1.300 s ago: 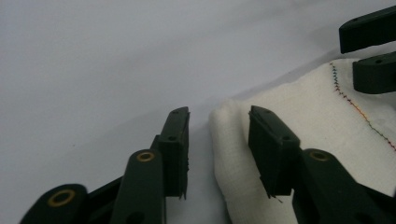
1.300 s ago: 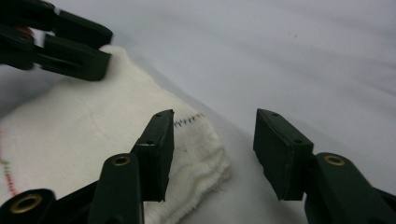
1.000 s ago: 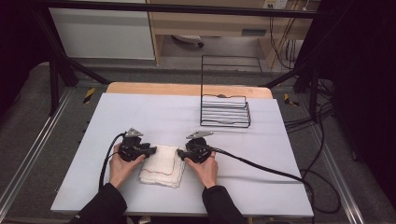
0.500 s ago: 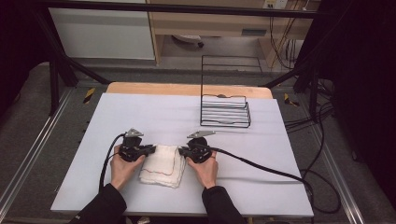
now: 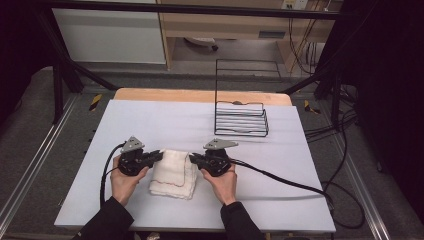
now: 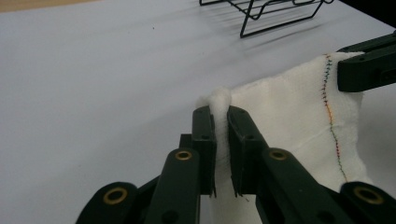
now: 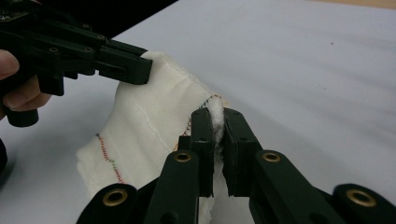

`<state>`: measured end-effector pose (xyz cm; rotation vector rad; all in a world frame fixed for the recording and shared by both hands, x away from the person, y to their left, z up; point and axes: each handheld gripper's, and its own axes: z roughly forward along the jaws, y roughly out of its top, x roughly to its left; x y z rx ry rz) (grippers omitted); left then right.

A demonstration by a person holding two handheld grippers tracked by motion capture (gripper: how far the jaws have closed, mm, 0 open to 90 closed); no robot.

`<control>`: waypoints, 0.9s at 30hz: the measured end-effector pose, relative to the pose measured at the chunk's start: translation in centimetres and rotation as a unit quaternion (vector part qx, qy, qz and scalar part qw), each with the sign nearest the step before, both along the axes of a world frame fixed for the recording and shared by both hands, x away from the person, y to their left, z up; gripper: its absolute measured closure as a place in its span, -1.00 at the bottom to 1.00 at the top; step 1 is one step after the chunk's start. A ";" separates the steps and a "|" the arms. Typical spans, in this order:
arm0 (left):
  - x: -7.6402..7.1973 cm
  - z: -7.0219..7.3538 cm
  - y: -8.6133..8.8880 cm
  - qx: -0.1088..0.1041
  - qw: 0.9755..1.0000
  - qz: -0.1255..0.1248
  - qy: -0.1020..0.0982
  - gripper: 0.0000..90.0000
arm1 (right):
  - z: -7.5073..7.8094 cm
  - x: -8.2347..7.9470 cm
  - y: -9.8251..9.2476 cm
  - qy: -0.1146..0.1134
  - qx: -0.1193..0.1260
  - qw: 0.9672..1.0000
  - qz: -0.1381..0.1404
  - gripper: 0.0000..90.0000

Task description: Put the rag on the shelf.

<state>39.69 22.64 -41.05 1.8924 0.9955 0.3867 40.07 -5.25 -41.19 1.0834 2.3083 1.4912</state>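
The folded white cloth (image 5: 172, 173) lies on the near part of the pale table (image 5: 150, 120), between your two hands. It has a thin line of coloured stitching along one edge, which you can see in both gripper views. The far edge of the cloth is lifted a little from the table, because both grippers hold it there.

Your left gripper (image 6: 222, 122) is clenched on the far left corner of the cloth; a small fold of the fabric stands up between its two black jaws. Your right gripper (image 7: 215, 127) is clenched in the same way on the far right corner, with a pinch of fabric pressed between its jaws, just beside the stitching. In the high view the two grippers point toward each other across the cloth.

Your left hand (image 5: 125, 180) and right hand (image 5: 220, 182) come in from the near edge of the table. A black wire rack (image 5: 241, 118) stands on the far right part of the table, well apart from the cloth.
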 end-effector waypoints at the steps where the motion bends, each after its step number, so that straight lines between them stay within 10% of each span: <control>1: -0.1 0.2 0.0 -0.003 1.000 0.001 -0.004 0.81 | 0.2 -0.1 0.0 -0.003 0.003 1.000 0.000 0.86; 27: -1.9 3.3 -0.7 -0.044 0.998 0.014 -0.046 0.82 | 3.7 -1.1 -1.6 -0.058 0.025 0.998 0.002 0.87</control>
